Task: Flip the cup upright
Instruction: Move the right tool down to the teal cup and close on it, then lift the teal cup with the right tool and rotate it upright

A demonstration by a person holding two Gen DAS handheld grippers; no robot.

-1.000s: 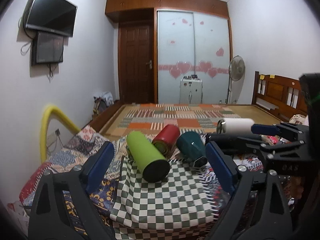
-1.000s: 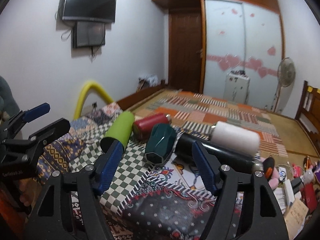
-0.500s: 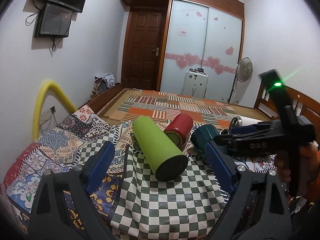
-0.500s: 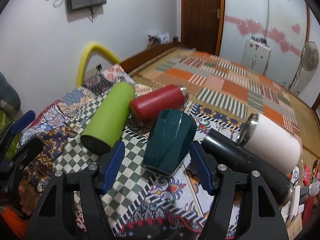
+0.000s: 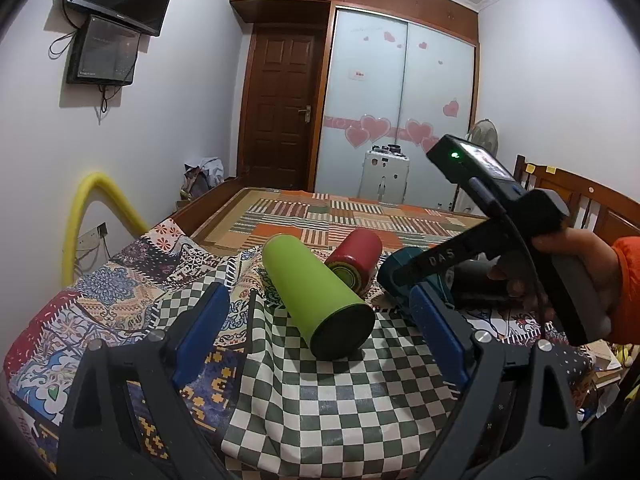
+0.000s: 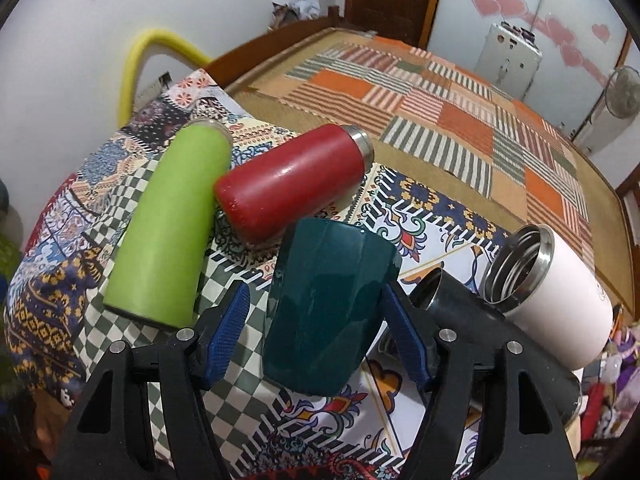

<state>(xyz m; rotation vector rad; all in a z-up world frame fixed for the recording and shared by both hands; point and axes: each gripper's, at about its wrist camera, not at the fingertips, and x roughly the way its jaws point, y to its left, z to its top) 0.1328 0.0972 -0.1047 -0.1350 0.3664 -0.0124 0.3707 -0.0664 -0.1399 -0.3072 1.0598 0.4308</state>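
A dark teal faceted cup (image 6: pixel 328 312) lies on its side on the patterned cloth, its base toward my right gripper. My right gripper (image 6: pixel 316 332) is open with its blue pads on either side of the cup, with a gap on each side. In the left wrist view the teal cup (image 5: pixel 404 276) is partly hidden behind the right gripper's body. My left gripper (image 5: pixel 320 340) is open and empty, held back from a lime green bottle (image 5: pixel 320 300) lying on the checked cloth.
A lime green bottle (image 6: pixel 168 224), a red bottle (image 6: pixel 288 184), a black bottle (image 6: pixel 468 320) and a white open flask (image 6: pixel 548 296) lie on their sides around the cup. A yellow foam arch (image 5: pixel 88 216) stands at the left. The bed (image 6: pixel 440 96) lies beyond.
My right gripper has moved forward and down until its open jaws straddle the teal cup. The left gripper has tilted and shifted slightly; the cups have not moved.
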